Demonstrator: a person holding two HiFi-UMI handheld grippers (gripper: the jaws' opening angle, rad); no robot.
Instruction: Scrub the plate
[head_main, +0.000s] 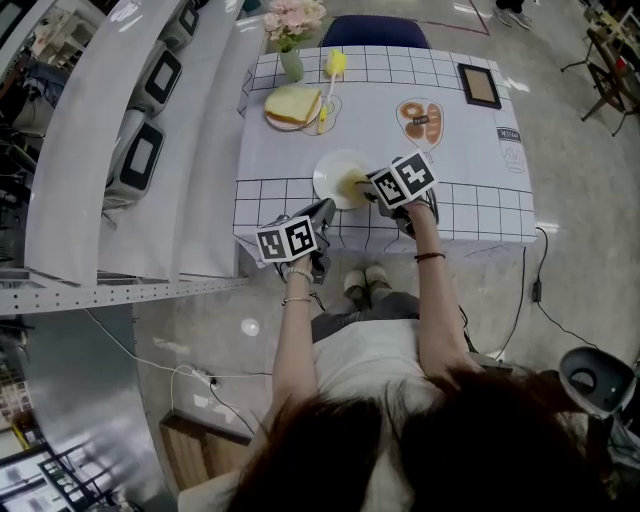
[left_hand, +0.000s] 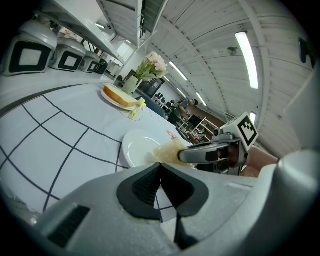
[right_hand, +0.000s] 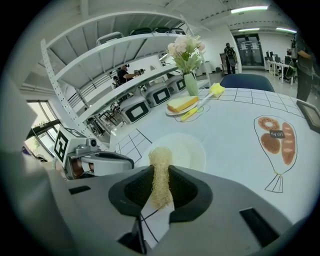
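Observation:
A white plate (head_main: 335, 172) lies near the front edge of the grid-patterned tablecloth. My right gripper (head_main: 366, 188) reaches in from the right, shut on a yellowish fibrous scrubber (head_main: 352, 184) that sits over the plate's right part. In the right gripper view the scrubber (right_hand: 160, 159) sticks out between the pads of the right gripper (right_hand: 160, 175), with the plate (right_hand: 187, 150) just beyond. My left gripper (head_main: 324, 209) hovers at the table's front edge, short of the plate, shut with nothing in it. The left gripper view shows the plate (left_hand: 137, 147) ahead of the left gripper (left_hand: 160, 167).
At the back of the table are a slice of bread on a plate (head_main: 293, 105), a yellow brush (head_main: 335, 65), a vase of flowers (head_main: 291, 62) and a picture frame (head_main: 479, 85). A shelf unit with appliances (head_main: 140, 155) runs along the left. A blue chair (head_main: 375, 30) stands behind.

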